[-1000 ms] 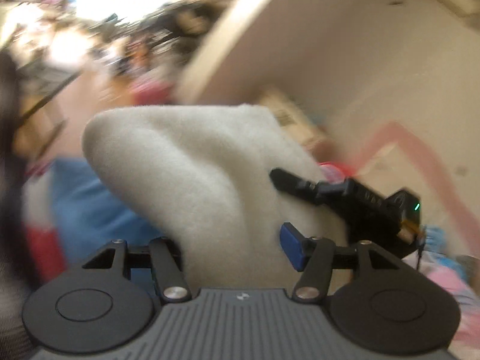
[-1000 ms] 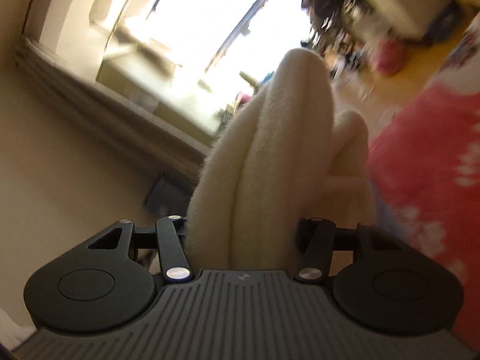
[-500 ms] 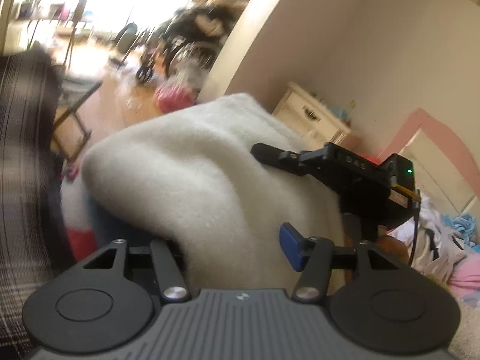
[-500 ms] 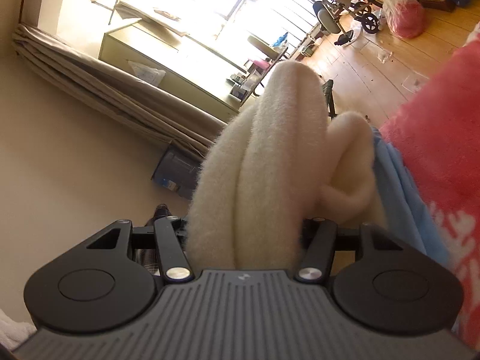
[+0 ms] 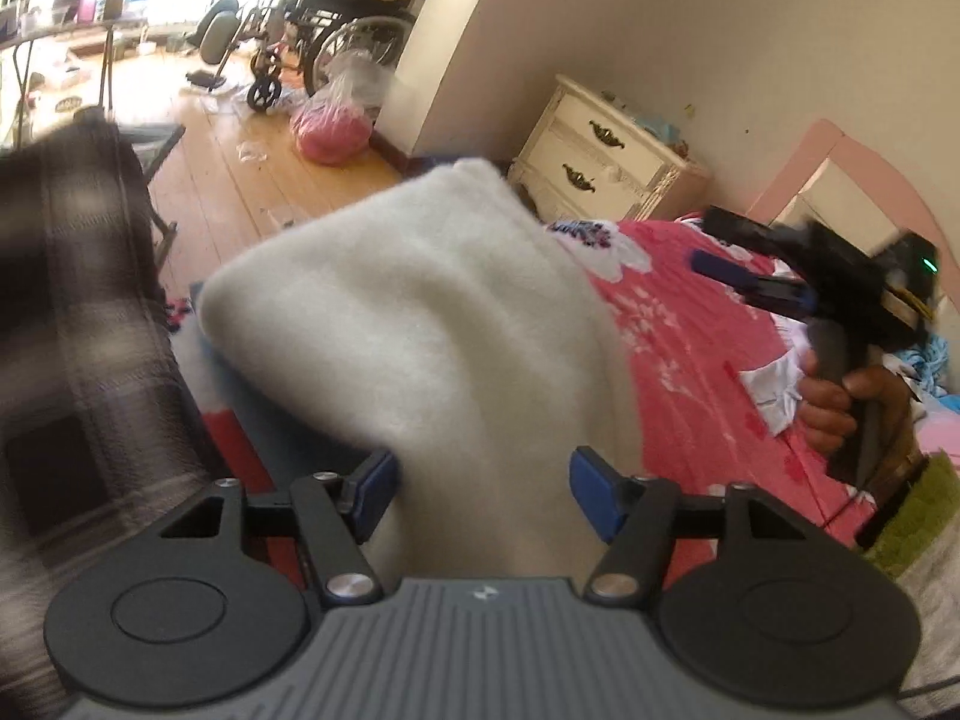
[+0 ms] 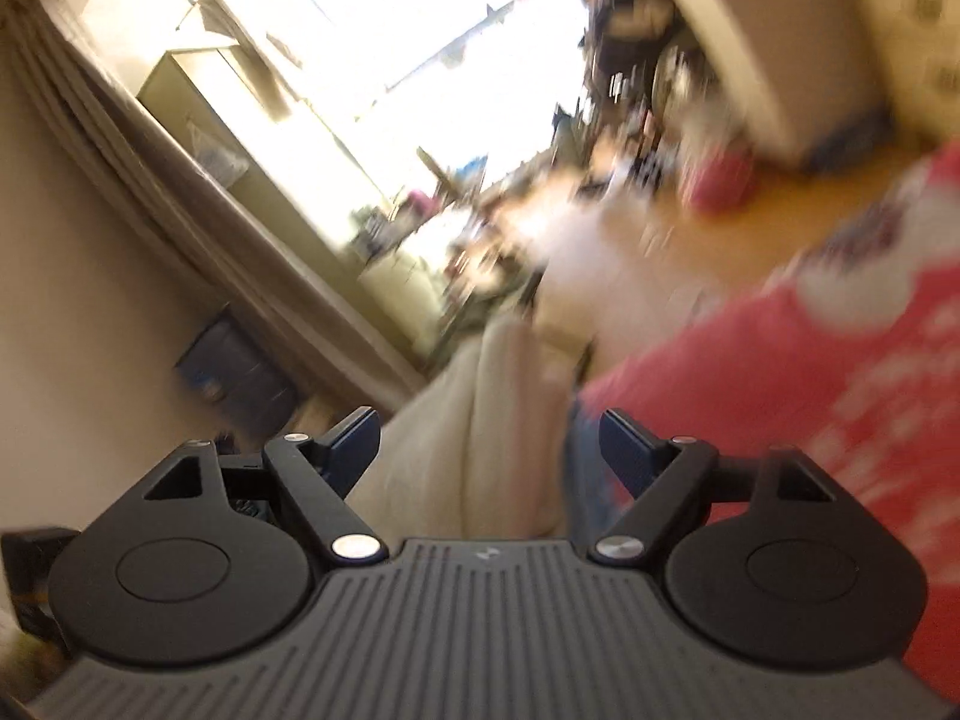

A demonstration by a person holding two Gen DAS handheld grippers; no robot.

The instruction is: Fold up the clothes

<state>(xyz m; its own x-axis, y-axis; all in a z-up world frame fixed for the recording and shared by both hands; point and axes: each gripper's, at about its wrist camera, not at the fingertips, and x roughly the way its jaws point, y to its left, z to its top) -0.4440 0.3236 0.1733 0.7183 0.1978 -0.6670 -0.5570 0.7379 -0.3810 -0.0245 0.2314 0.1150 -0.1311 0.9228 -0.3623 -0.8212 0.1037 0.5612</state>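
A thick white fleece garment [image 5: 432, 312] fills the middle of the left wrist view, bunched and lifted over the red flowered bedspread [image 5: 690, 372]. My left gripper [image 5: 483, 480] is shut on it, the fleece pressed between both blue pads. My right gripper [image 5: 705, 237] is off to the right above the bed, held by a hand [image 5: 834, 402], jaws apart and holding nothing. In the blurred right wrist view, the right gripper [image 6: 489, 432] is open. The fleece [image 6: 474, 420] lies low between its fingers, touching neither pad. A blue cloth [image 6: 579, 468] lies beside the fleece.
A cream nightstand [image 5: 594, 162] stands against the wall beyond the bed. Wheelchairs [image 5: 336, 30] and a pink bag [image 5: 330, 132] sit on the wooden floor. Plaid fabric [image 5: 72, 276] fills the left edge. Loose clothes [image 5: 924, 360] are piled on the bed's right.
My right gripper has opened, let go of the fleece and swung away to the right. The left gripper keeps its hold, and the fleece has dropped lower over the bed.
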